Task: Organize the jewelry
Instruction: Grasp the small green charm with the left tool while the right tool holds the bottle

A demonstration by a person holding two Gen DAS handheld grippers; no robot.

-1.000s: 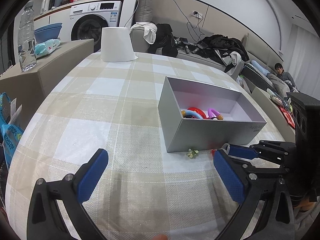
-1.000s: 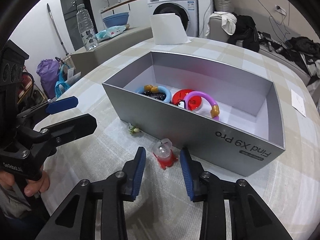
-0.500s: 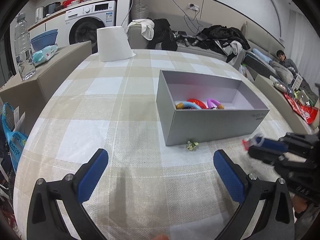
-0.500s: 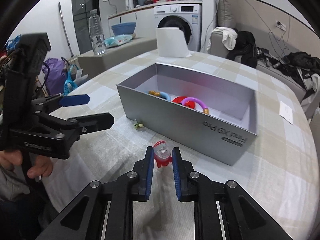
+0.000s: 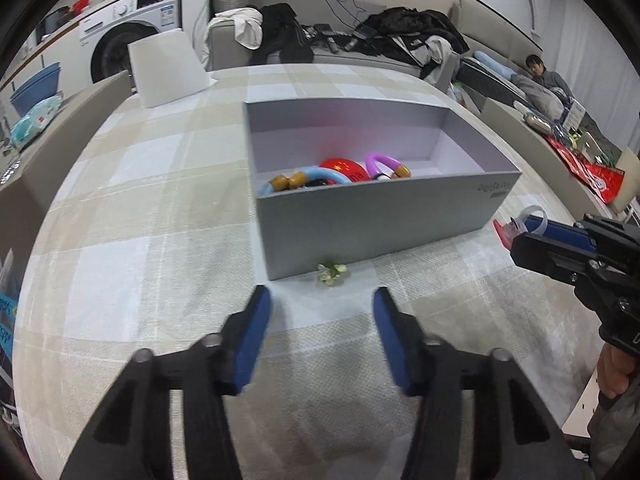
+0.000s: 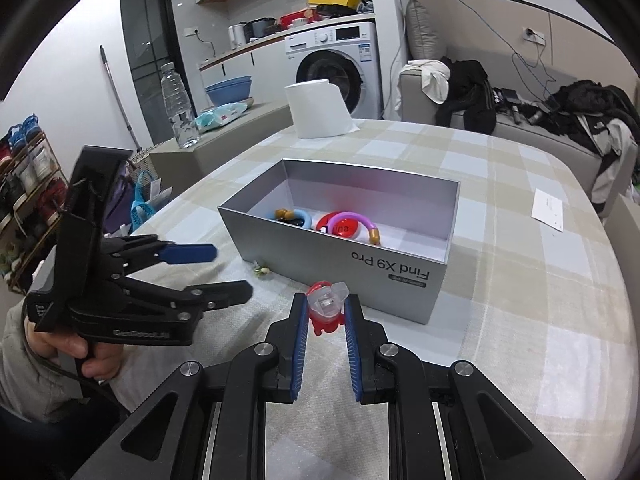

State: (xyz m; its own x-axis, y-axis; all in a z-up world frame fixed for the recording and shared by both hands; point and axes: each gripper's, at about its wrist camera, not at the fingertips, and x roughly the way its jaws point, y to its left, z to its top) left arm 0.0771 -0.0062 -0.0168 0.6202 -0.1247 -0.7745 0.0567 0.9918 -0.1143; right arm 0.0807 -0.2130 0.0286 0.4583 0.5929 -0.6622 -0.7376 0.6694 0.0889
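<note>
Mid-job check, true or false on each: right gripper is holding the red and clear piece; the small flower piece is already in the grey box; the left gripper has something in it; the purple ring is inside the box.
1. The right gripper holds the red and clear piece. True.
2. The small flower piece is in the grey box. False: it lies on the tablecloth against the box's outer wall.
3. The left gripper grips something. False: its fingers, which have just been closing, have nothing between them.
4. The purple ring is inside the box. True.
</note>
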